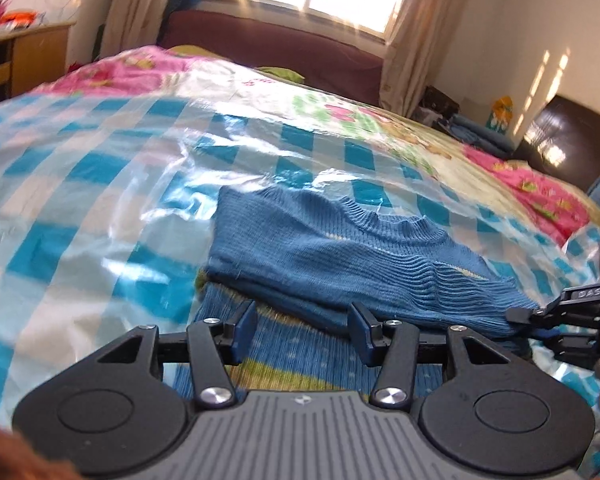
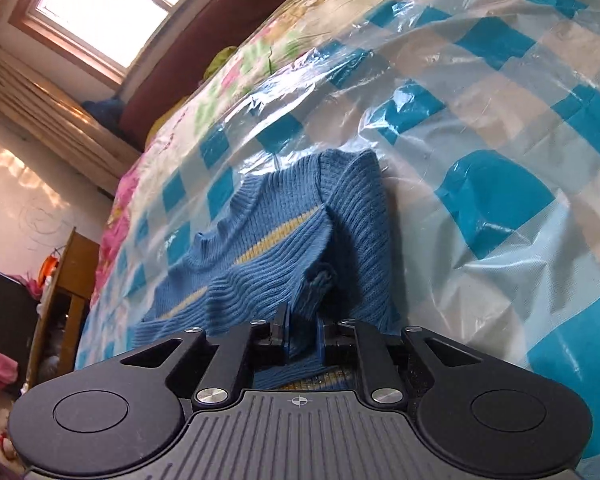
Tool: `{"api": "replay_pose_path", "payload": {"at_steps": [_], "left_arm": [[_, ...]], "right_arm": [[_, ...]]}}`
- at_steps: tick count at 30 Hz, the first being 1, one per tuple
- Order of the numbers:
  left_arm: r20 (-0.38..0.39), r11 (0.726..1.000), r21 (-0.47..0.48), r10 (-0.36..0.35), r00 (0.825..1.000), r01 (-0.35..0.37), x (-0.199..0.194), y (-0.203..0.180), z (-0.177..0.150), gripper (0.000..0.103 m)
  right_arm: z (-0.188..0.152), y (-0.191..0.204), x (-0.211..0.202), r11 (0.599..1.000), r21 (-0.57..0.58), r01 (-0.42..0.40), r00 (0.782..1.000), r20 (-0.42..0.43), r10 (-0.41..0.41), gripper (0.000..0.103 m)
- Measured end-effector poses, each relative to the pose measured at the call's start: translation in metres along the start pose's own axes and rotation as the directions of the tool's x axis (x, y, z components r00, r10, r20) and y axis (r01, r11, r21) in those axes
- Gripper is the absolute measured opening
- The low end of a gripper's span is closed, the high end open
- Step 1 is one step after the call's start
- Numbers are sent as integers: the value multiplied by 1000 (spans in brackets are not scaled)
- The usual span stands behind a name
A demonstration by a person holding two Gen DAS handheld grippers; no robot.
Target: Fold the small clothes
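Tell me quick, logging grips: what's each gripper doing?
Left gripper: open, holding nothing.
Right gripper: shut on the blue sweater.

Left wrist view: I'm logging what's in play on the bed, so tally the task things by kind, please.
Blue knit sweater: 1
Checked plastic sheet under it: 1
Claws: 2, left claw open, right claw shut on the sweater's edge
Total: 4
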State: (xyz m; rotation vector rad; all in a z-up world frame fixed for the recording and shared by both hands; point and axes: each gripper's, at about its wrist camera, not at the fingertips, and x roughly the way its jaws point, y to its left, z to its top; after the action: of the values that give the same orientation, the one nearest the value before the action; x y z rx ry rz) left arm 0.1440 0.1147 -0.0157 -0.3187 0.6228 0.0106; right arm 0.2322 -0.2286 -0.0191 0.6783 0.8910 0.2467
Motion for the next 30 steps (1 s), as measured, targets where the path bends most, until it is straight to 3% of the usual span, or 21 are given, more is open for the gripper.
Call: {"api": "replay_pose_path", "payload": {"at_steps": [5, 10, 14, 17, 20, 23, 26, 28, 30], "left_arm": [[8, 998, 65, 3, 1000, -4, 12, -8, 16, 54], [5, 995, 95, 34, 999, -34, 30, -7, 30, 55], [-38, 992, 99, 85, 996, -81, 49, 2, 33, 55], [-70, 988, 114, 114, 991, -105, 58, 11, 28, 55], [-75, 985, 148, 103, 992, -91, 55, 11, 28, 55], [-65, 993, 104, 63, 996, -56, 48, 17, 40, 56], [-25, 992, 87, 90, 996, -88, 50, 26, 53, 61], [-32, 992, 72, 105, 994, -103, 57, 33, 57, 62], [-70, 995, 47, 88, 994, -85, 65, 39, 57, 62]], "right_arm": [[4, -8, -19, 1000, -17, 16, 1000, 13, -16, 19], [8, 0, -27, 990, -109, 84, 993, 87, -74, 20], [12, 15, -13, 978, -190, 81, 993, 95, -64, 20], [10, 15, 13, 957, -241, 161, 987, 57, -152, 20], [9, 13, 21, 951, -254, 174, 985, 40, -170, 17], [12, 15, 12, 947, -268, 175, 984, 58, -166, 18], [14, 13, 3, 939, -277, 207, 977, 103, -185, 33], [13, 9, -2, 932, -279, 231, 971, 125, -203, 58], [12, 4, -1, 931, -282, 231, 972, 117, -205, 62]]}}
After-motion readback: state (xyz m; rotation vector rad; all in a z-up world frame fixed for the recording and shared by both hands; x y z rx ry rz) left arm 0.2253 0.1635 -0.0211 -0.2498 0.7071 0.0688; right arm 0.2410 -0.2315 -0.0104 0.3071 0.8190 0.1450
